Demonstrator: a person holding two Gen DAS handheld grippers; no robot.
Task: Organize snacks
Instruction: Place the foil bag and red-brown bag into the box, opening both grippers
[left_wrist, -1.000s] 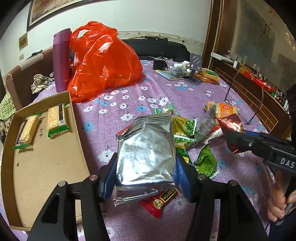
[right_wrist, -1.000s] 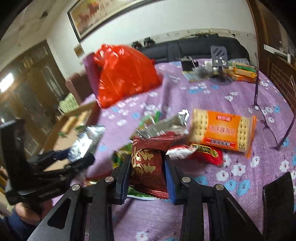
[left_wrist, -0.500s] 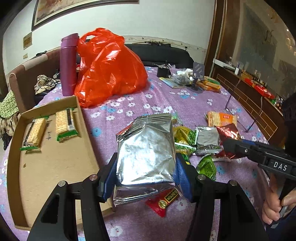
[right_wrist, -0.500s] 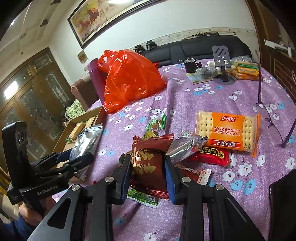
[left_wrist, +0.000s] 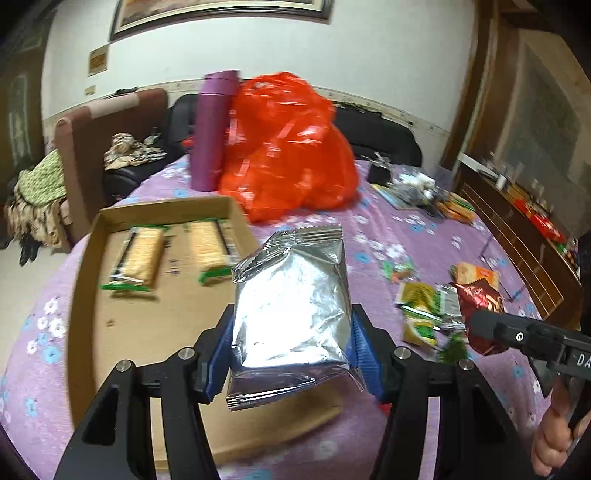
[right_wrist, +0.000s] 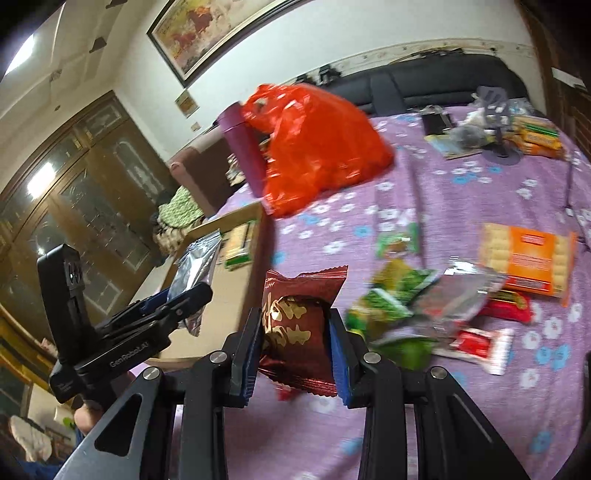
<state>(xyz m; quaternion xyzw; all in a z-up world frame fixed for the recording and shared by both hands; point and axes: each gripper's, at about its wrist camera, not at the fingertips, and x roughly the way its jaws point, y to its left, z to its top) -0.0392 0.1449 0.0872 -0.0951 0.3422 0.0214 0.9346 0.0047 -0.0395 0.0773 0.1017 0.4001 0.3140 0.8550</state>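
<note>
My left gripper (left_wrist: 291, 325) is shut on a silver foil snack bag (left_wrist: 291, 299) and holds it above the near right part of the shallow cardboard box (left_wrist: 85, 280). Two green-edged cracker packs (left_wrist: 138, 256) lie at the box's far end. My right gripper (right_wrist: 295, 332) is shut on a dark red snack packet (right_wrist: 295, 317), held above the purple tablecloth just right of the box (right_wrist: 221, 317). The red packet also shows in the left wrist view (left_wrist: 480, 306). Loose snacks (right_wrist: 402, 295) lie scattered to the right, with an orange cracker pack (right_wrist: 528, 262).
A red plastic bag (left_wrist: 284, 151) and a purple bottle (left_wrist: 212, 129) stand beyond the box. A phone stand (right_wrist: 498, 122), packets and glasses lie at the table's far right. A chair with clothes (left_wrist: 74, 155) is at the left.
Both grippers have swung left toward the box, each still holding its packet. The silver bag now hangs over the box; the red packet has left the snack pile.
</note>
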